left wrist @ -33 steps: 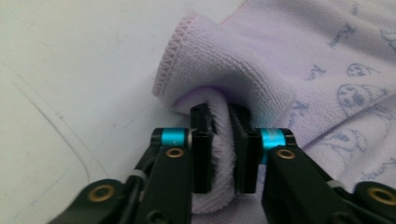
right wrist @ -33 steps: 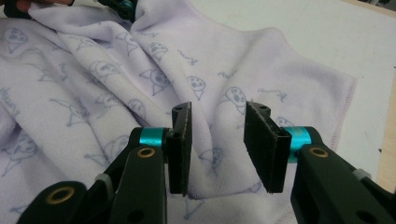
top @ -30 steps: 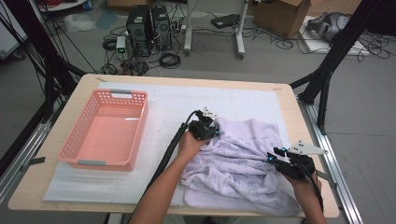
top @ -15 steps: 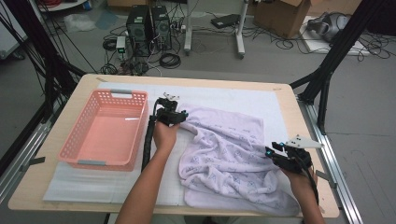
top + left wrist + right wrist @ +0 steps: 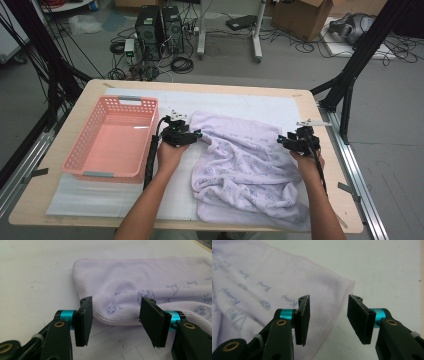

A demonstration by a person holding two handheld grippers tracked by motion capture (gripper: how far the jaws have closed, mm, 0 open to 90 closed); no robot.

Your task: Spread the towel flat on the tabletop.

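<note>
A pale lilac towel (image 5: 245,165) with small printed figures lies rumpled on the white mat, its far part spread flat. My left gripper (image 5: 199,135) sits at the towel's far left corner and points right. In the left gripper view its jaws (image 5: 116,305) have just been opening; the towel (image 5: 140,277) corner lies between them with no pad pressing on it. My right gripper (image 5: 281,140) is at the towel's right edge. Its jaws (image 5: 329,302) have also just been opening, above the stitched hem of the towel (image 5: 274,282), and stand apart from the cloth.
A pink plastic basket (image 5: 75,150) stands empty at the left of the table, close to my left hand. The white mat (image 5: 250,105) covers most of the wooden table (image 5: 45,190). Black frame legs and cables stand on the floor beyond.
My left gripper moved left from the towel's middle, pulled its corner out and let go. The right gripper moved away from me along the right edge. The towel lies flatter.
</note>
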